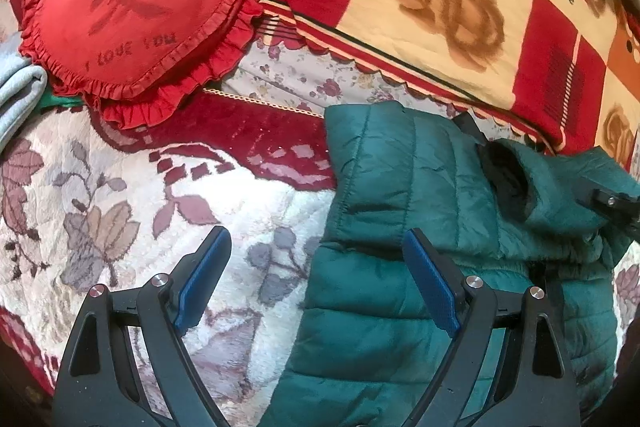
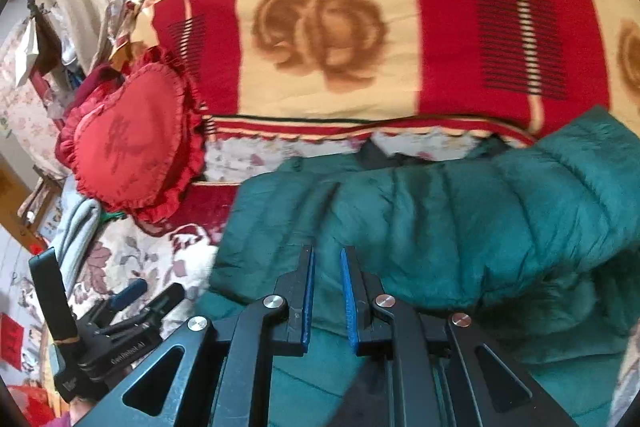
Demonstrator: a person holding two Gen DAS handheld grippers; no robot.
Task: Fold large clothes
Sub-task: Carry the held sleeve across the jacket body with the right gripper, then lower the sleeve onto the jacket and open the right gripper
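A dark green quilted puffer jacket lies on the flowered bed cover, partly folded over itself, with its dark-lined collar showing. It also fills the right wrist view. My left gripper is wide open just above the jacket's left edge; one finger is over the cover, the other over the jacket. My right gripper hovers over the jacket with its blue pads a narrow gap apart and nothing between them. The right gripper shows at the right edge of the left wrist view. The left gripper shows low at the left of the right wrist view.
A red heart-shaped frilled cushion lies at the back left. A red, cream and orange rose-patterned blanket is heaped behind the jacket. Folded grey cloth sits at the far left. The flowered bed cover spreads left of the jacket.
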